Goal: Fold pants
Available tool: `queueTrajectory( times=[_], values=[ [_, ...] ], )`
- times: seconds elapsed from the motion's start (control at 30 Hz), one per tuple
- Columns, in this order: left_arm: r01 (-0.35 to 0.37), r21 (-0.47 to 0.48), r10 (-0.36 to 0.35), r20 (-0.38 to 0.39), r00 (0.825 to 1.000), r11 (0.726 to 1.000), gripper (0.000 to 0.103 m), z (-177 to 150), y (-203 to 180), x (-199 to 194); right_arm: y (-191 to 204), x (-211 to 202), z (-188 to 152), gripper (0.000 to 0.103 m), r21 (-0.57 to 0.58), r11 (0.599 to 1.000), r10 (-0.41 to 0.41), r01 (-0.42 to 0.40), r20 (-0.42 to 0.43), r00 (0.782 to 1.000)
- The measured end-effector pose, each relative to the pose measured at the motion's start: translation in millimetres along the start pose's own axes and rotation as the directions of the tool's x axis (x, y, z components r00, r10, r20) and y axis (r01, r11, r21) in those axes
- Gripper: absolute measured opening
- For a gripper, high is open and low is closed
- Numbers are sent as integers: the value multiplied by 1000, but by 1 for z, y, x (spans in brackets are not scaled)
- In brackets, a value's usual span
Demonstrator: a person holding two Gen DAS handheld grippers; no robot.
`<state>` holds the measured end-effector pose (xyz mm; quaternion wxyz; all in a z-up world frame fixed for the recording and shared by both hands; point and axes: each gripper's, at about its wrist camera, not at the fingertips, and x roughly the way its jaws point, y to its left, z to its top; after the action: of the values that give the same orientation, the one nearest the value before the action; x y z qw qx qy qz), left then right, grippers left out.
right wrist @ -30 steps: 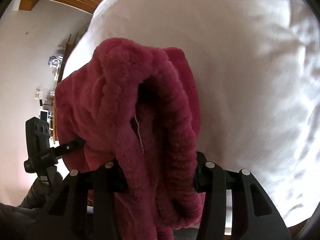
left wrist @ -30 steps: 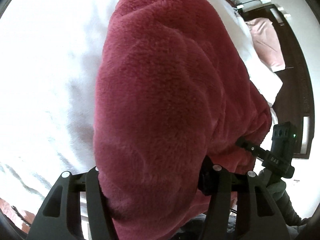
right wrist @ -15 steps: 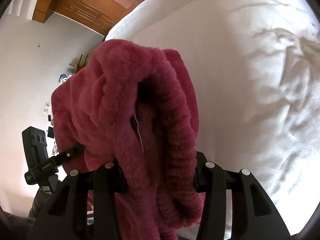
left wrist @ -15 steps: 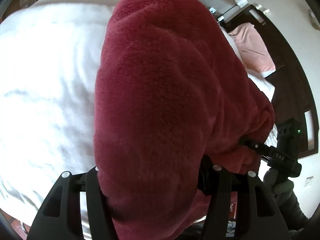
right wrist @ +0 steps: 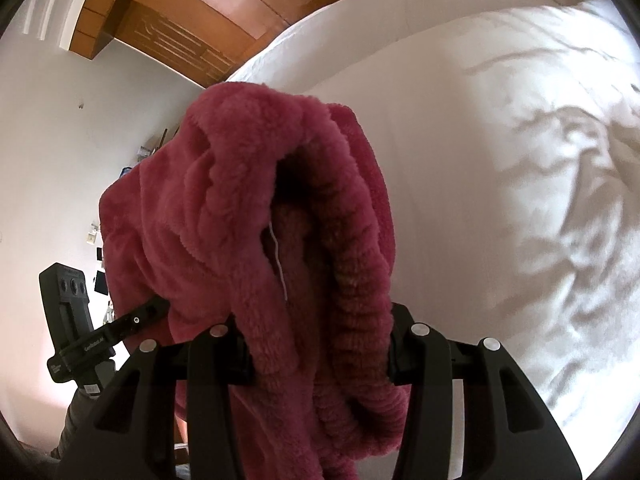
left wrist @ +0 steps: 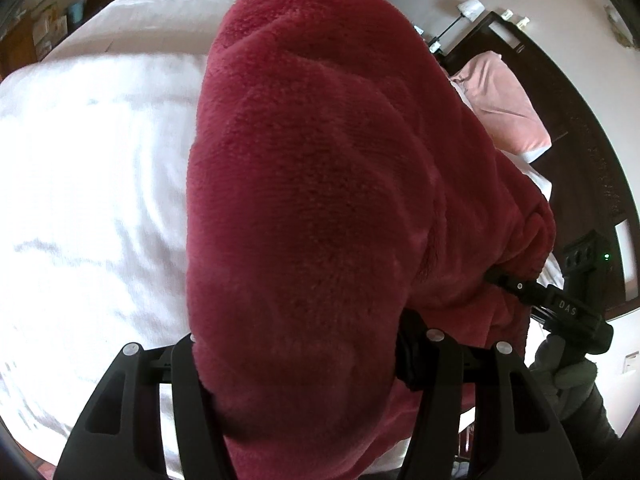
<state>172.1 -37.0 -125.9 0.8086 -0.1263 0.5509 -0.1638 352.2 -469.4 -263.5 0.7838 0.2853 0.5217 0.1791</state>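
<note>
Higher above white bed [left wrist: 100, 200], fluffy crimson pants [left wrist: 320, 200]

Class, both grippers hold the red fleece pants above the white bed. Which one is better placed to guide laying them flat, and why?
Probably the right gripper: it pinches the ribbed waistband, a clear edge. The left gripper grips bulky pants fabric that blocks its view of the bed.
</note>
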Motion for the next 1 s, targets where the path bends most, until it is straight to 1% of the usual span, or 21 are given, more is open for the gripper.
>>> queueTrajectory(
  times=[0.07,0.33,0.57,0.8,1.0],
  values=[
    [0,-1,0,1,1000,1000,59,7,1,2,3,1,-7,47,1,1000,-3,3,4,1000],
    [-17,5,17,11,1000,1000,59,37,0,17,5,7,-3,47,-2,1000,-17,17,13,1000],
    [-37,31,37,14,999,999,59,73,-3,38,3,14,4,47,7,1000,-27,27,18,999],
    [-63,50,62,11,998,997,59,106,-2,68,-1,26,9,47,19,999,-42,42,8,999],
    [-87,50,88,-16,996,995,59,128,2,97,3,33,10,47,24,998,-62,63,-11,998]
  ],
)
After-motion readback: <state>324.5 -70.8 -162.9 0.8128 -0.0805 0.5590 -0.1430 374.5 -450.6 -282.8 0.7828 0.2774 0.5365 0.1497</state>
